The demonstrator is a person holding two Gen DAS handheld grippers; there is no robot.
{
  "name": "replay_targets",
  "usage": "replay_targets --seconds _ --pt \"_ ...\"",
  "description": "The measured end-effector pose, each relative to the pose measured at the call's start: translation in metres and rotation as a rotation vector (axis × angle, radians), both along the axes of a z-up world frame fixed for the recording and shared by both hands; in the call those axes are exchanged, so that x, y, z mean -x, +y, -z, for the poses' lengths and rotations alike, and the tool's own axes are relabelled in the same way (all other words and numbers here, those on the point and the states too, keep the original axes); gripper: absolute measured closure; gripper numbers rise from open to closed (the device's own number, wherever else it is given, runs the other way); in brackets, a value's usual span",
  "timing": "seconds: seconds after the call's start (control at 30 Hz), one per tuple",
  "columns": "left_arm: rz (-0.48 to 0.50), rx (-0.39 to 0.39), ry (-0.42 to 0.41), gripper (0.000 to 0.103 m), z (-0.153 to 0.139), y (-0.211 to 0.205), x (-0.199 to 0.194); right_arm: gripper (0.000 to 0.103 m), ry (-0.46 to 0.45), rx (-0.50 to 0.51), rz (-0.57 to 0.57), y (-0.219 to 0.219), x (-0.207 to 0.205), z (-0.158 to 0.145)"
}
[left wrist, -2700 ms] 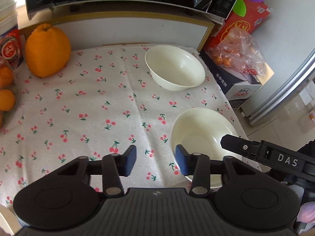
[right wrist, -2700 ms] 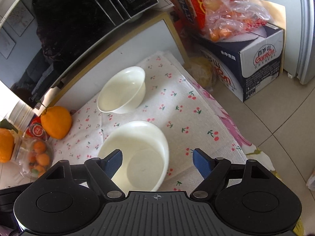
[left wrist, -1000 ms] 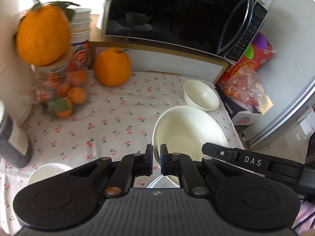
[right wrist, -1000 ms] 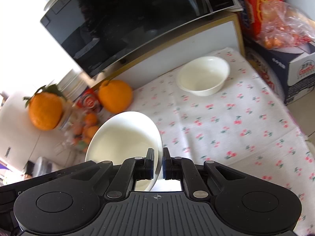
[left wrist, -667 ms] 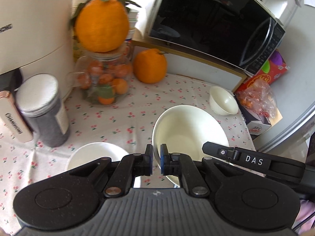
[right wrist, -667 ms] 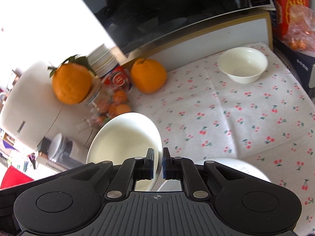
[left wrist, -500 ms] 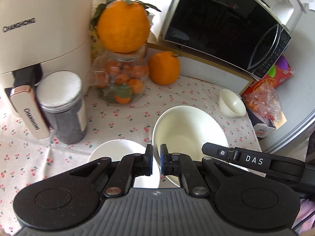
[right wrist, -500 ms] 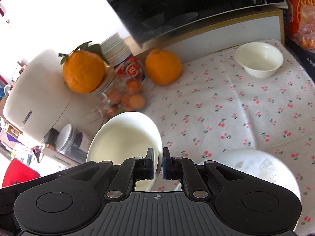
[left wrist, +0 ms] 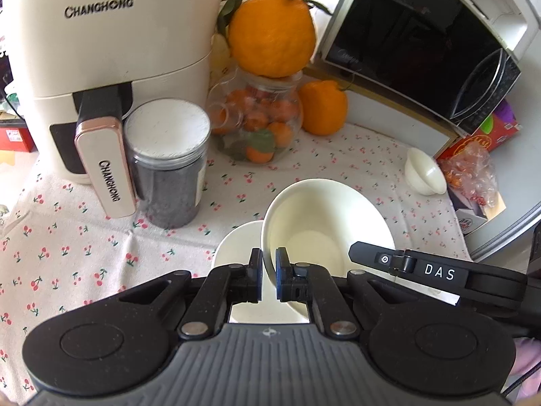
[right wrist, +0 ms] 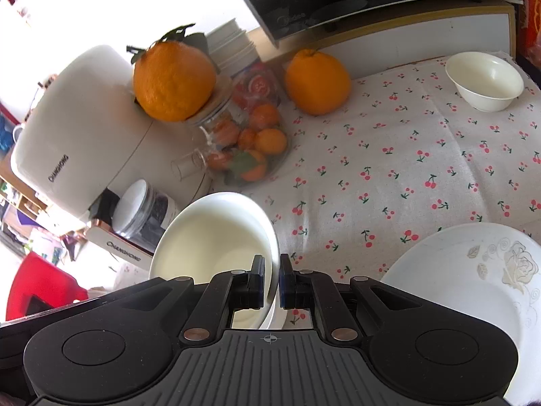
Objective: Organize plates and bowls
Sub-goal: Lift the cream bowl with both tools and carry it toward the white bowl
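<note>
Both my grippers, left and right, clamp the large cream ceramic bowl above the white plate; small cream bowl remains unsorted.

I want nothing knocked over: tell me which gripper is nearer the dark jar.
Left. The left gripper has the dark jar just ahead-left; from the right gripper, the jar lies beyond the bowl both hold.

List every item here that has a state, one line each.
Large white bowl: held by its rim, tilted.
Left tongs: shut on the bowl's rim.
Right tongs: shut on the opposite rim.
Small bowl: upright, empty.
Flowered plate: flat, empty.
Dark jar: lidded.
</note>
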State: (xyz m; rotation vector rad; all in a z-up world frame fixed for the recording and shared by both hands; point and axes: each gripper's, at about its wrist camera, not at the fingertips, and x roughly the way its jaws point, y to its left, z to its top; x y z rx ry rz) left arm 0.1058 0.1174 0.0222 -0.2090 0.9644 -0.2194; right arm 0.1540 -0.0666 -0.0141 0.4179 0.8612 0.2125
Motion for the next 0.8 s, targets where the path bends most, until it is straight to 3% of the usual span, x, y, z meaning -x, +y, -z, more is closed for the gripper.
replay_targets --seconds 0.4,0.8 --pt "0.0 -0.111 0.054 0.095 0.017 0.008 0.002 0.094 0.046 0.051 -0.044 0.025 -0.001 0.016" --pt "0.003 -0.161 0.082 0.094 0.031 0.004 -0.002 0.094 0.046 0.083 -0.047 0.029 -0.002 0.022"
